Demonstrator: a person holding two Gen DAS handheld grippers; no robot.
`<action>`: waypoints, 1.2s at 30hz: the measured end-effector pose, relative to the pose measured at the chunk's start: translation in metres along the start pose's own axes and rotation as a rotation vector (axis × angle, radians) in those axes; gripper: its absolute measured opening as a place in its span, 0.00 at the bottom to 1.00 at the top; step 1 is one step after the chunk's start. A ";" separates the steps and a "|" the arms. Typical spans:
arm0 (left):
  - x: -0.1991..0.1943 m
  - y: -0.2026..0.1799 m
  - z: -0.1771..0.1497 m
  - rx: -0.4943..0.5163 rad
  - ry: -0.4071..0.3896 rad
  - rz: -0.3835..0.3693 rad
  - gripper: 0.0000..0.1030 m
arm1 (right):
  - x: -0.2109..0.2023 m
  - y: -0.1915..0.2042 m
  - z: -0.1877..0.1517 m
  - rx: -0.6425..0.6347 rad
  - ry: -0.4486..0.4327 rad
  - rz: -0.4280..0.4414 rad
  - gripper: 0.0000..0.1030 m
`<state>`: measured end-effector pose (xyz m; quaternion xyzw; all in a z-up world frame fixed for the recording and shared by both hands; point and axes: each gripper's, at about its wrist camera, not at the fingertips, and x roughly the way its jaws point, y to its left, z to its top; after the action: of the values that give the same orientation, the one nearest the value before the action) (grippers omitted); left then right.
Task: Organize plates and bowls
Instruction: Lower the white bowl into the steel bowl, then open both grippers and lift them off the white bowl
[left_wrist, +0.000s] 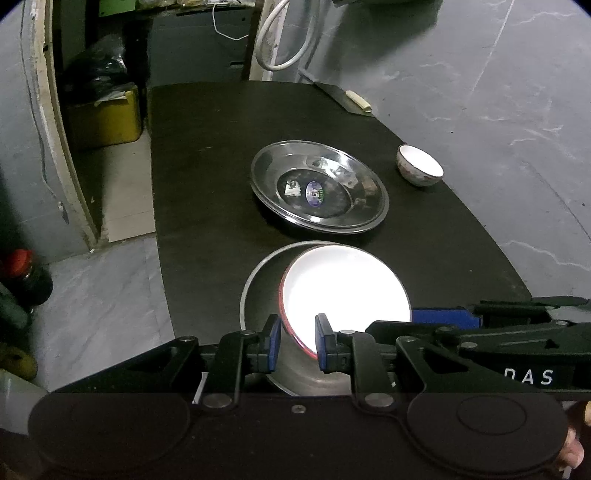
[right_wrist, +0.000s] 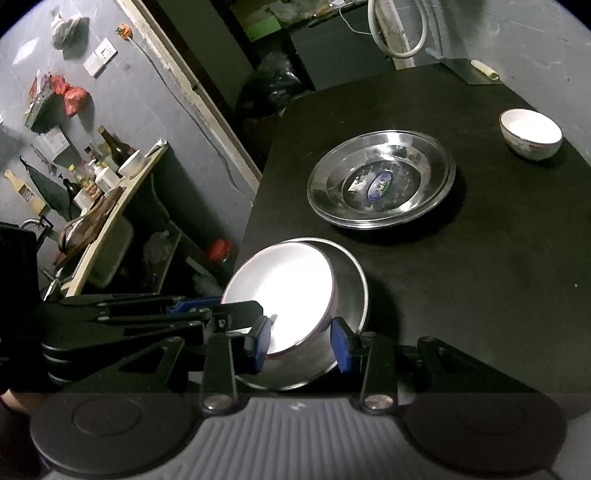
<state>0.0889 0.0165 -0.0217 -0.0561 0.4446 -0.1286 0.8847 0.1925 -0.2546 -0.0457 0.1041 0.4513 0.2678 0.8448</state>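
A white bowl (left_wrist: 347, 291) (right_wrist: 280, 291) with a red rim leans tilted inside a steel bowl (left_wrist: 258, 295) (right_wrist: 351, 291) at the near end of the black table (left_wrist: 207, 166). My left gripper (left_wrist: 297, 341) straddles the white bowl's near rim. Its jaws are narrow, with a sliver of steel showing beside the left pad. My right gripper (right_wrist: 301, 343) has one pad inside the white bowl and the other outside the steel bowl's wall, pressing on them. Its blue finger (left_wrist: 443, 319) shows at the bowl's right side. Stacked steel plates (left_wrist: 319, 186) (right_wrist: 380, 177) and a small white bowl (left_wrist: 419, 164) (right_wrist: 530, 133) sit farther back.
A cleaver with a pale handle (left_wrist: 358, 100) lies at the table's far corner. Left of the table stand a yellow bin (left_wrist: 103, 114), a red-capped jar (left_wrist: 22, 273) and a shelf of bottles (right_wrist: 103, 173). The grey floor (left_wrist: 498, 110) lies to the right.
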 end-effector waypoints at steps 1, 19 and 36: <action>0.000 0.000 0.000 -0.003 0.003 0.001 0.20 | 0.001 0.000 0.001 0.000 0.001 0.000 0.40; 0.010 0.000 0.002 -0.014 0.031 0.020 0.27 | 0.009 -0.001 0.006 0.000 0.037 0.000 0.42; -0.022 0.011 0.004 -0.063 -0.114 0.061 0.82 | -0.028 0.001 0.005 0.000 -0.161 -0.069 0.76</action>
<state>0.0814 0.0334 -0.0051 -0.0777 0.3988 -0.0841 0.9099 0.1837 -0.2689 -0.0226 0.1095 0.3853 0.2292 0.8871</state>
